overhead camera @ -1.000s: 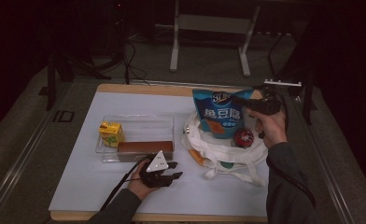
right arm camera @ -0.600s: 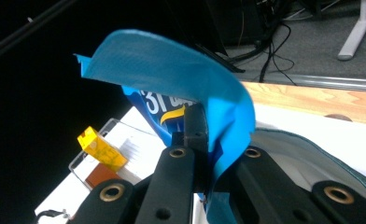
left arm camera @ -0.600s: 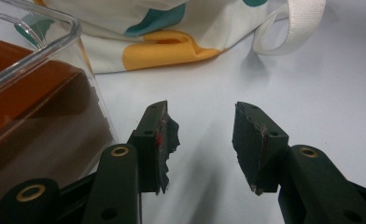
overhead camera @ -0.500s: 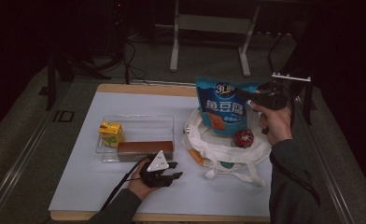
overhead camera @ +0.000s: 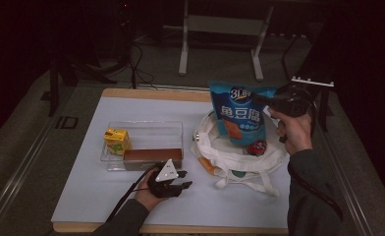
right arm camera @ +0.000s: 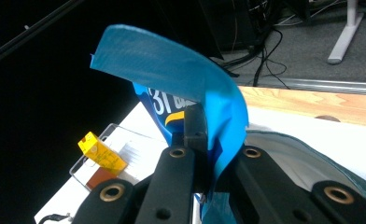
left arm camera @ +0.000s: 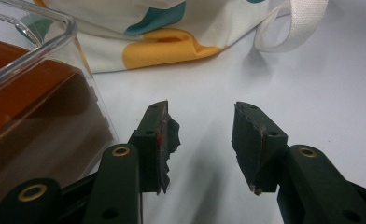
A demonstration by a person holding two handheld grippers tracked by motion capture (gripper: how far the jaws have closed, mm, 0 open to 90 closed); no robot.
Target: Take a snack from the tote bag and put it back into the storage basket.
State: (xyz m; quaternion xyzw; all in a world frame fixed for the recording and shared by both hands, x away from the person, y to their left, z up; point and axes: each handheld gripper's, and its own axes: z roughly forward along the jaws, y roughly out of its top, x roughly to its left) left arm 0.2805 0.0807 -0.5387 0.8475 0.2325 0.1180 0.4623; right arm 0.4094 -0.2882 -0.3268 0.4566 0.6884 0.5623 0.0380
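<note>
While the right gripper (overhead camera: 271,102) is clamping the top edge of the blue bag (overhead camera: 239,115), the bag is hanging upright above the tote (overhead camera: 239,157) on the right half of the table (overhead camera: 82,196). In the right gripper view the jaws are pressing flat on the bag's seal (right arm camera: 209,93), which is curling over them. The bag's lower end is sitting inside the tote's open mouth, next to a red round item (overhead camera: 257,146) lying in the tote.

The left gripper (overhead camera: 170,181) is resting low on the table, just in front of the clear tray (overhead camera: 141,129). In the left gripper view its jaws are standing apart with bare table showing in the gap, gripping nothing; the tray wall (left arm camera: 41,56) is lying just beside the left-hand jaw, and the tote's fabric (left arm camera: 172,28) and a strap loop (left arm camera: 293,28) are lying beyond.

Inside the tray, a yellow carton (overhead camera: 117,140) is standing at the left end and a brown box (overhead camera: 152,157) is lying along the near wall.
</note>
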